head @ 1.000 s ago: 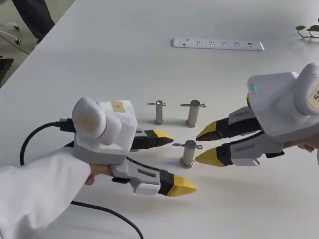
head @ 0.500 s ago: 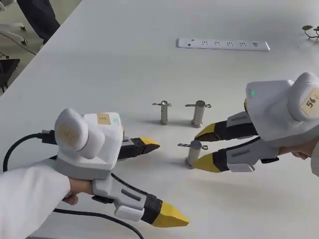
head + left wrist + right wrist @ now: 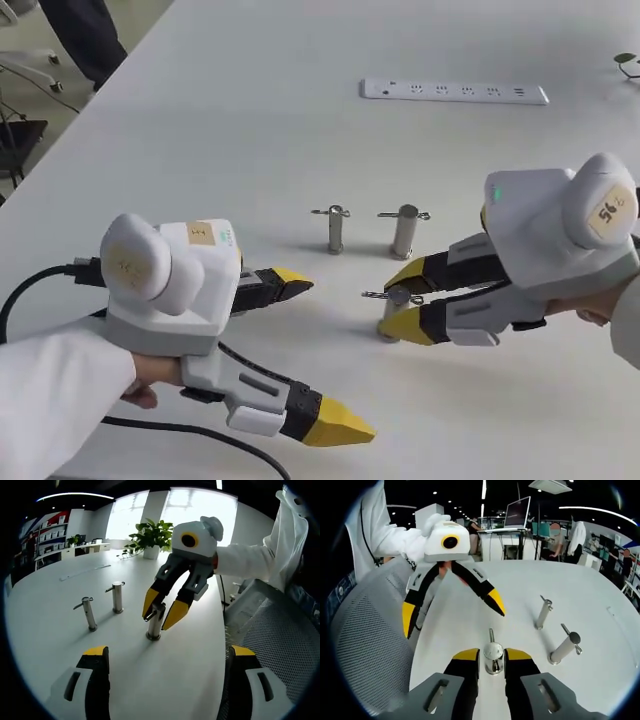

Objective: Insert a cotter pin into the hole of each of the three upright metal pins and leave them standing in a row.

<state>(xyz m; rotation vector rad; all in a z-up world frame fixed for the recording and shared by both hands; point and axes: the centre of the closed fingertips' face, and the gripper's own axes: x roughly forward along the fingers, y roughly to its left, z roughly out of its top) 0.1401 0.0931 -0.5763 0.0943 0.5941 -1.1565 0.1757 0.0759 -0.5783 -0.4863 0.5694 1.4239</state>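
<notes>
White table (image 3: 300,100) is taking up most of the head view. Left gripper (image 3: 332,358) is sitting near-left, jaws spread wide and holding nothing. Over the last second it has been backing off toward the near-left, away from the pins. Right gripper (image 3: 390,310) is reaching in from the right. A second ago its yellow tips were hanging just right of the near pin (image 3: 390,326). Now they're straddling its upper part, one tip on the far side and one on the near side, with the jaws narrowed around it. Can't tell whether the pads are pressing on the metal yet or are just beside it. The right gripper view is showing the pin head sitting between the two jaws. Power strip (image 3: 455,92) is lying well off at the far side. Far-left pin (image 3: 336,232) and far-right pin (image 3: 404,232) are standing upright side by side, each with a cotter pin through its head. The near pin is standing upright too, nearer than the far-right pin and apart from both. Its own cotter pin (image 3: 375,295) is sticking out leftward from the hole. So the inserting is looking done on all three, and what's left is likely the lining up. The near pin is breaking the row, and the right gripper is probably taking it to shift it in line. The risk is tipping it or knocking the cotter pin loose while closing.
</notes>
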